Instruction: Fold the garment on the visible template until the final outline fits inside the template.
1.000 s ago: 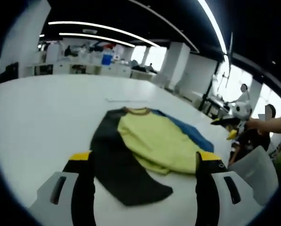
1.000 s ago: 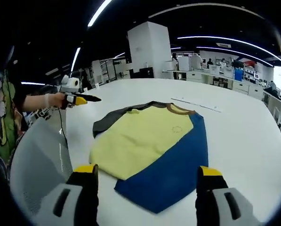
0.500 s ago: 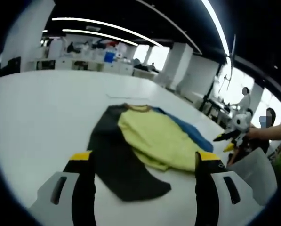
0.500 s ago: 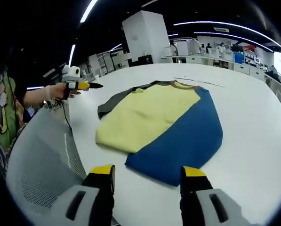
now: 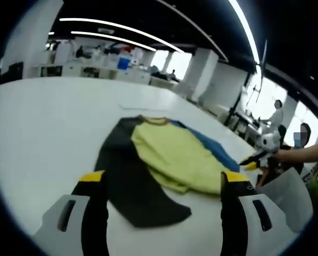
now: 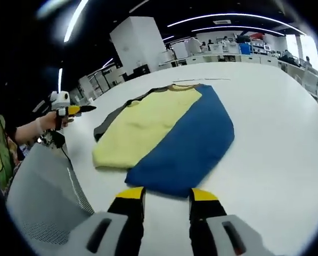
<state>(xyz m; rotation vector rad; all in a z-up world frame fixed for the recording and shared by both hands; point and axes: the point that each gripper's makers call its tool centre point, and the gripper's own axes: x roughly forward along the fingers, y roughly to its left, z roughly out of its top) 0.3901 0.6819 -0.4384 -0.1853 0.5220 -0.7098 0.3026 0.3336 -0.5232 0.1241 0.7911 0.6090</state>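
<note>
1. Your left gripper's fingers are spread wide and hold nothing, hanging above the near hem of the garment.
2. Your right gripper's fingers stand close together but with a gap between them, pinching nothing, just short of the blue edge of the garment.
3. You have one garment in front of you, lying flat on the white bench. It has three colour fields: a yellow middle panel, a blue side and a dark grey side.
4. Its long axis runs from the brownish collar at the far end to the hem nearest your grippers.
5. In the left gripper view the dark grey side lies to the left of the yellow panel and the blue shows as a strip along its right edge; in the right gripper view blue is on the right and dark grey peeks out on the left.
6. Your left gripper also appears in the right gripper view at the left, held in a hand; your right gripper shows at the right of the left gripper view.
7. One grey mesh chair back stands at the bench edge close to you.
8. A thin strip lies on the bench beyond the collar.
</note>
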